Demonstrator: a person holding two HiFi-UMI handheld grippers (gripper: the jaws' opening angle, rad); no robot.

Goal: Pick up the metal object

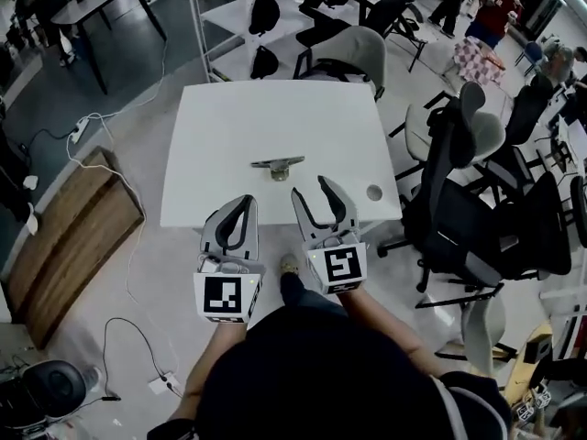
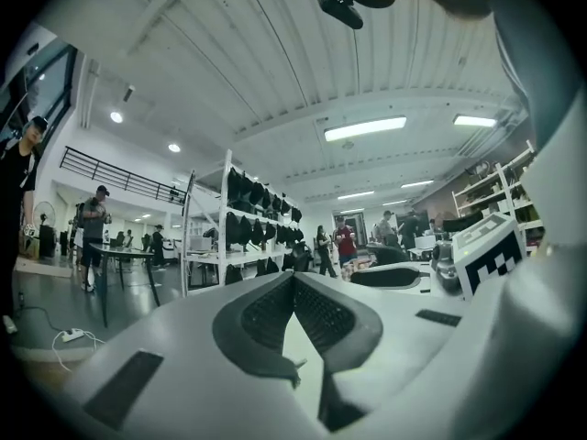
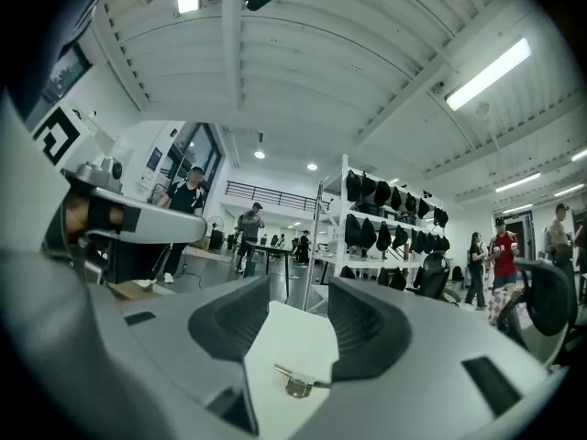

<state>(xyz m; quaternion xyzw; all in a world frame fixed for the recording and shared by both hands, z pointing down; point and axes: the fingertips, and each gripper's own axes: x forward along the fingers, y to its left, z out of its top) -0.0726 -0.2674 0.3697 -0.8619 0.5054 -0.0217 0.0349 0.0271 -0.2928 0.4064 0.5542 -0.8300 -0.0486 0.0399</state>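
The metal object (image 1: 278,166), a small silvery piece with a flat bar on a short stem, lies on the white table (image 1: 275,117) near its front middle. Both grippers hover over the table's front edge, short of the object. My left gripper (image 1: 246,200) is shut with its tips touching and nothing held; in its own view the left gripper (image 2: 293,278) closes to a point above the table (image 2: 298,351). My right gripper (image 1: 312,191) is open, and the right gripper (image 3: 298,314) frames the metal object (image 3: 295,383) low between its dark pads (image 3: 367,333).
A round hole (image 1: 373,192) sits at the table's front right corner. Dark office chairs (image 1: 477,200) crowd the right side. A wooden board (image 1: 73,236) and cables lie on the floor at left. A white shelf rack (image 1: 261,12) stands behind the table.
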